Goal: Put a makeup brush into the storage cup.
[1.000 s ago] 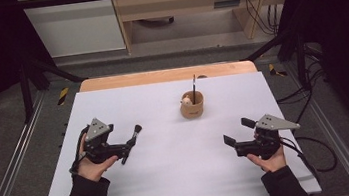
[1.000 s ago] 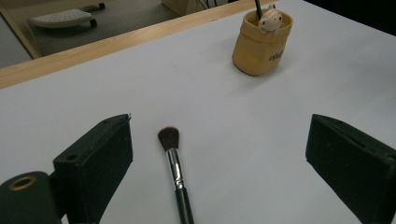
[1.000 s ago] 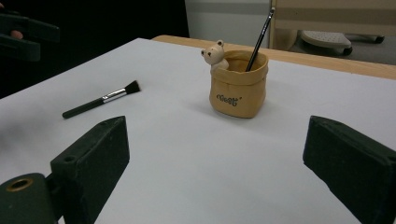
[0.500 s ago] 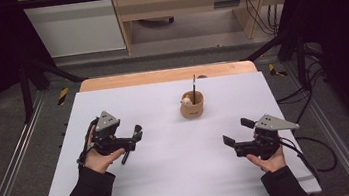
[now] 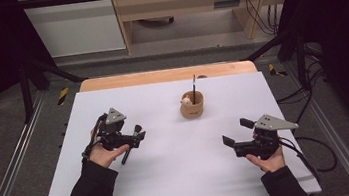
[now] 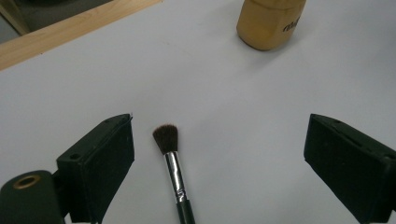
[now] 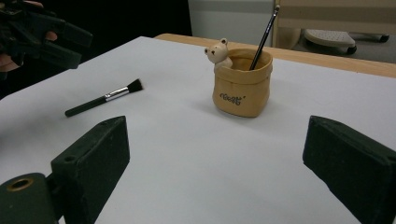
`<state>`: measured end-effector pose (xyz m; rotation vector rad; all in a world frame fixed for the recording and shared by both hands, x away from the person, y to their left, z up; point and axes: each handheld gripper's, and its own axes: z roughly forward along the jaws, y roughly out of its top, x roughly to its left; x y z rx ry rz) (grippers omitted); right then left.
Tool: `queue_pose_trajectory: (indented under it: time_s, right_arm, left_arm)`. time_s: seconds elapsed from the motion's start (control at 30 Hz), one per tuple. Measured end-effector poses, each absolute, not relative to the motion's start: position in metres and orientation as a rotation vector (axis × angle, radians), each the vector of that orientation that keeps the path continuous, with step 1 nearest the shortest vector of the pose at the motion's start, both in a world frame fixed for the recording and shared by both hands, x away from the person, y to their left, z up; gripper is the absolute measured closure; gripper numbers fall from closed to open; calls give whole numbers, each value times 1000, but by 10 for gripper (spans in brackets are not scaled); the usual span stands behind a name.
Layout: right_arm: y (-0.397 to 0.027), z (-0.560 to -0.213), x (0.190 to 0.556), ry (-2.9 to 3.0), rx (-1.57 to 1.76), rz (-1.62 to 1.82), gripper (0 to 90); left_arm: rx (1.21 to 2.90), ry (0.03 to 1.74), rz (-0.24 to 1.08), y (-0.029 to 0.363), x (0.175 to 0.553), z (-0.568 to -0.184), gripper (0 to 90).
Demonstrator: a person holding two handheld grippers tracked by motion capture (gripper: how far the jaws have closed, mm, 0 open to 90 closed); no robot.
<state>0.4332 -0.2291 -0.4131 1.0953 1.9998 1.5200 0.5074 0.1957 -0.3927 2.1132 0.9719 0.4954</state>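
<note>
A black-handled makeup brush (image 6: 173, 164) with a silver ferrule and dark bristles lies flat on the white table (image 5: 187, 177). My left gripper (image 6: 219, 123) hovers over it, open, jaws on either side and apart from it. In the high view the left gripper (image 5: 133, 137) sits over the brush (image 5: 127, 155) at the left. A tan pot (image 5: 192, 105) with a small bear figure (image 7: 217, 52) holds a thin brush (image 7: 262, 35) upright. My right gripper (image 5: 237, 131) is open at the right, nothing between its jaws, facing the pot (image 7: 242, 84).
A wooden strip (image 5: 167, 75) borders the table's far edge. Metal rails (image 5: 16, 157) run along both sides, and cables (image 5: 314, 141) trail off to the right. Beyond the table stand pale wooden furniture and a dark frame.
My left gripper has moved right and slightly forward until it is over the lying brush. The brush, the pot and my right gripper have stayed in place.
</note>
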Motion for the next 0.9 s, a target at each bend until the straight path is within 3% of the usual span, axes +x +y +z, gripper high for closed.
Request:
queue_pose_trajectory:
  time_s: [0.9]
  right_arm:
    - [-228, -414, 434, 2010, 1100, 1512, 81]
  left_arm:
    - [2304, 1071, 434, 196, 530, -423, 117]
